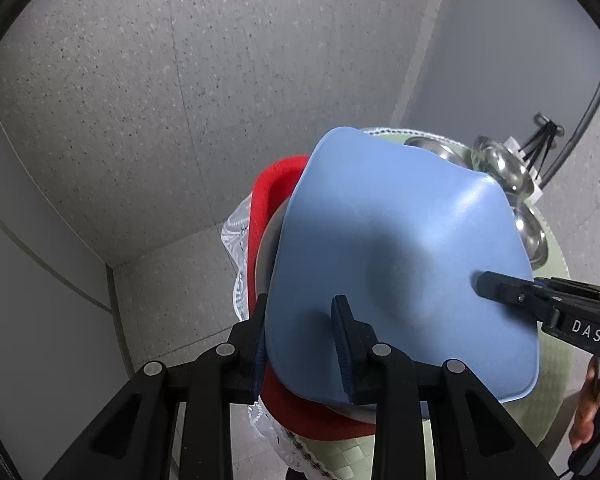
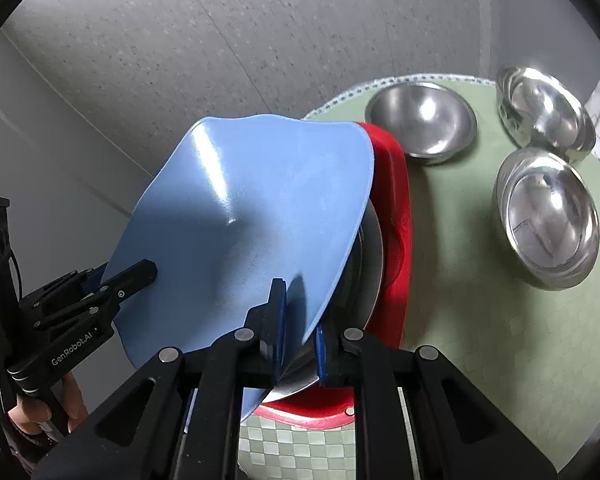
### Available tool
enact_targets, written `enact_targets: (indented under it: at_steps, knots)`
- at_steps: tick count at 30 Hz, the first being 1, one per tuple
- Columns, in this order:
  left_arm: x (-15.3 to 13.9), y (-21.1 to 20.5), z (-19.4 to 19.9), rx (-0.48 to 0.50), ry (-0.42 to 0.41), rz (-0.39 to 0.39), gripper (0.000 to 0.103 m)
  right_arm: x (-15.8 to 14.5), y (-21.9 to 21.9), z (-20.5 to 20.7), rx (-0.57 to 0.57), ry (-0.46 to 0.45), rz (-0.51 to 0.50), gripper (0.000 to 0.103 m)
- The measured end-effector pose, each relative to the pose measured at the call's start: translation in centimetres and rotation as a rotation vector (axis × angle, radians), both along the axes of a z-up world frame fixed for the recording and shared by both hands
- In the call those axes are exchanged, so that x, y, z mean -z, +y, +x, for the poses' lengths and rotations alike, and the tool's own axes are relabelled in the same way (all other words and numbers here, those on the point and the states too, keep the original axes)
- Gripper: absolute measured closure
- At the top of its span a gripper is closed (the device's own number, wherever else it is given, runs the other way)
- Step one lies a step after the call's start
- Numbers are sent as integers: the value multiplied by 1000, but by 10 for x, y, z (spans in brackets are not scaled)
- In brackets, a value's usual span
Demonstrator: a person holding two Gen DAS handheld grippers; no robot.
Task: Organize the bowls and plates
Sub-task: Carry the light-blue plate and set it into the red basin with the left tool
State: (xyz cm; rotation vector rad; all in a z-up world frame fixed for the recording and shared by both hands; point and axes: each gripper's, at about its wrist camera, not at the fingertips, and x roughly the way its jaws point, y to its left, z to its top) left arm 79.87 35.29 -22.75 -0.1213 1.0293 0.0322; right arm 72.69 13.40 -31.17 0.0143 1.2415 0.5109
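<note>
Both grippers are clamped on the rim of a blue plate (image 1: 400,248), which is held tilted over the near-left part of a round table (image 2: 480,320). The left gripper (image 1: 302,344) pinches the plate's near edge, one blue-padded finger on the upper face and the other under the rim. The right gripper (image 2: 300,336) grips the opposite edge, and in its own view the pads close on the blue rim together with the edge of a steel plate (image 2: 370,248) lying directly beneath it. Under those two sits a red plate (image 2: 396,216), resting on the table and showing past the blue one on its right side and near edge.

The table is covered with a pale green checked cloth (image 2: 500,360) trimmed with white lace (image 1: 236,240) that hangs over the edge. Three steel bowls stand upright on the far right of it: one (image 2: 422,122) just beyond the red plate, a second (image 2: 546,114) at the far right edge, a third (image 2: 548,220) nearer, close beside the second.

Beyond the table is a grey speckled floor (image 1: 140,100) in large tiles, meeting a plain pale wall (image 1: 32,240) on the left. At the far right, a black cable (image 1: 592,96) runs along a grey wall. A hand (image 1: 596,404) holds the right gripper's handle.
</note>
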Motion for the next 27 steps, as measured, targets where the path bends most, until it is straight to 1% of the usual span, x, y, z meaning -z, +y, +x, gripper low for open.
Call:
enact_targets:
  at_steps: [1, 3, 6, 9, 12, 13, 14, 15, 16, 17, 19, 20, 22, 27]
  knots:
    - [2, 1, 7, 2, 4, -4, 77, 2, 0, 0, 0, 5, -4, 88]
    - [5, 2, 12, 3, 13, -3, 77, 5, 4, -1, 0, 13, -17, 88]
    - [5, 2, 21, 3, 10, 17, 76, 10, 6, -2, -5, 26, -31, 87]
    - [6, -2, 21, -1, 9, 13, 68, 14, 11, -1, -8, 49, -32, 83]
    - [8, -14, 9, -3, 8, 30, 61, 15, 12, -2, -19, 54, -17, 76]
    - [9, -19, 6, -5, 10, 38, 58, 15, 12, -1, -23, 56, -8, 70]
    - [10, -22, 5, -8, 13, 43, 56, 13, 13, -1, -27, 60, 1, 62]
    - [10, -26, 2, -14, 14, 45, 50, 13, 12, -2, -32, 62, 9, 58]
    - [9, -30, 2, -22, 13, 43, 42, 11, 10, -3, -37, 65, 17, 51]
    - [8, -32, 0, -31, 6, 40, 39, 8, 10, -5, -47, 61, 27, 45]
    - [5, -37, -6, -51, -12, 40, 26, 3, 8, -6, -63, 57, 39, 38]
    - [4, -40, -9, -61, -19, 39, 25, 0, 6, -6, -71, 53, 48, 34]
    - [0, -46, -15, -91, -24, 37, 25, -4, 1, -7, -76, 49, 56, 29]
    - [-10, -70, -33, -166, -42, 40, 25, -20, -31, -13, -118, 27, 118, 29]
